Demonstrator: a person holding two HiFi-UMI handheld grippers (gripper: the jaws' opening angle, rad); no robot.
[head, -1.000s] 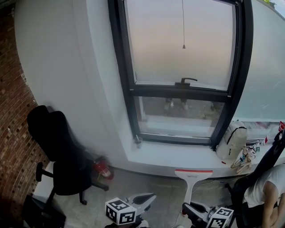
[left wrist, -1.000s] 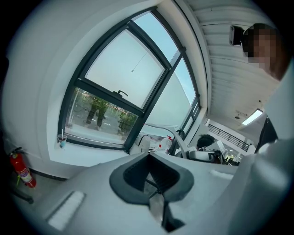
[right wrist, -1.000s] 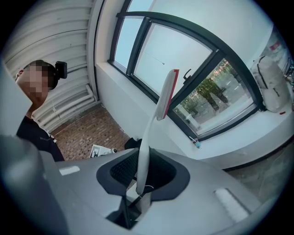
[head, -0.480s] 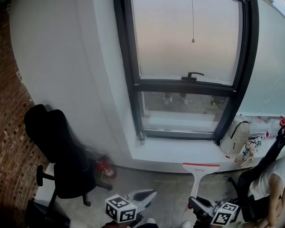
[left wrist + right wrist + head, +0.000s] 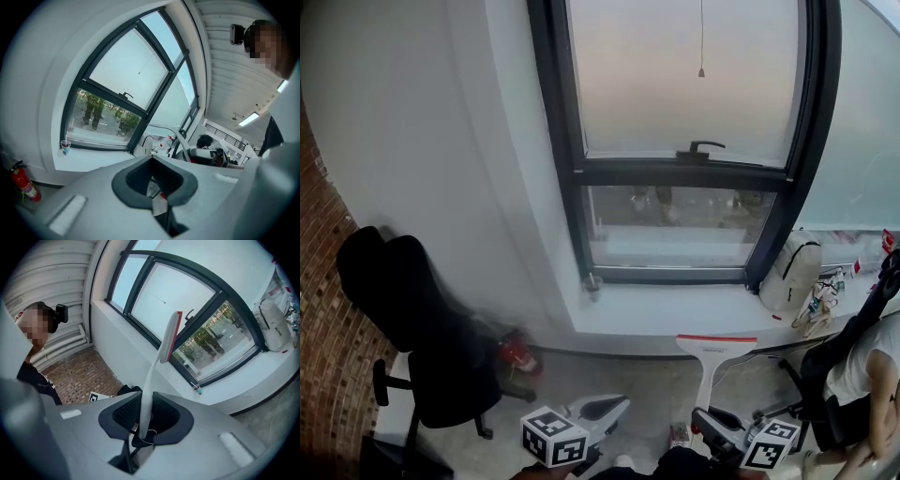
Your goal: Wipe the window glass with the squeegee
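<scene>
Below the window sill (image 5: 675, 314), the squeegee (image 5: 713, 352) is up but not on the glass.
Low over the floor, the left gripper (image 5: 605, 409) hangs with its fingers (image 5: 136, 185) pressed together on nothing. To its right, the right gripper (image 5: 705, 420) pinches the squeegee's white handle. The red-edged blade stands upright under the sill's front edge, well apart from the window glass (image 5: 684, 75). By the look of it no stroke is begun, so the whole pane is left to wipe.
</scene>
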